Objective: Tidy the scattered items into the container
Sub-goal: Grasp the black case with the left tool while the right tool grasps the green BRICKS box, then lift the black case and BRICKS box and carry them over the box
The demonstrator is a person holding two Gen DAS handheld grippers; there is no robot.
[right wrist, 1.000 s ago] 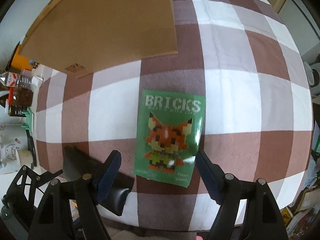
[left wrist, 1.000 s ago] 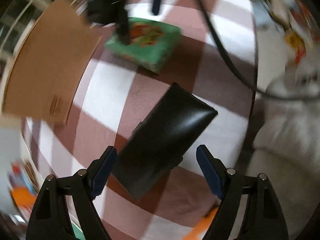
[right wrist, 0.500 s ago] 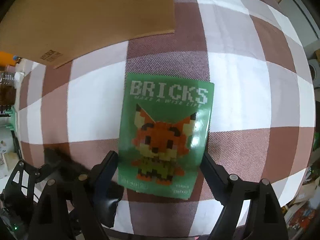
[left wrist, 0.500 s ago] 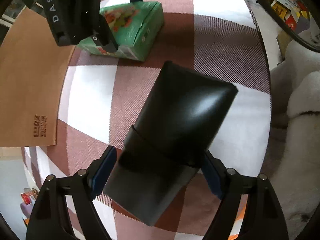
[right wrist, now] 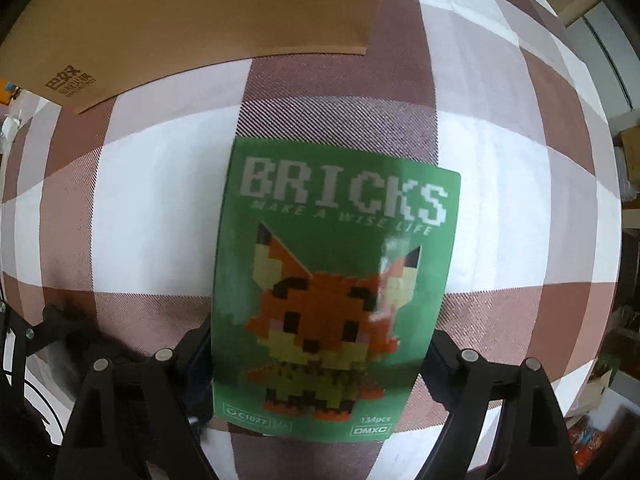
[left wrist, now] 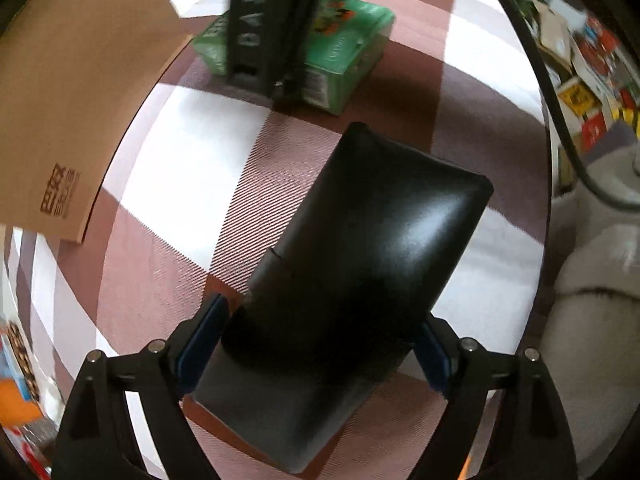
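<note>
A black glasses case point(left wrist: 352, 280) lies on the checked cloth. My left gripper point(left wrist: 316, 356) straddles its near end, blue pads against both sides. A green "BRICKS" box point(right wrist: 332, 288) with a pixel fox lies flat; my right gripper point(right wrist: 316, 360) straddles its lower part, fingers at both edges. In the left wrist view the green box point(left wrist: 344, 52) lies farther off, partly hidden by the right gripper's black body point(left wrist: 268, 28). The brown cardboard container point(right wrist: 208, 12) stands beyond the box, and at the left in the left wrist view point(left wrist: 68, 92).
The table has a brown-and-white checked cloth point(right wrist: 500, 208). A black cable point(left wrist: 552, 92) runs along the right side near a white fluffy cushion point(left wrist: 592, 320). Colourful packages point(left wrist: 588, 68) lie off the table at the right. The left gripper's frame point(right wrist: 48, 332) shows at lower left.
Both grippers have moved forward and down onto their items. The case now fills the left jaws, the green box fills the right jaws, and the fingers have closed in against them.
</note>
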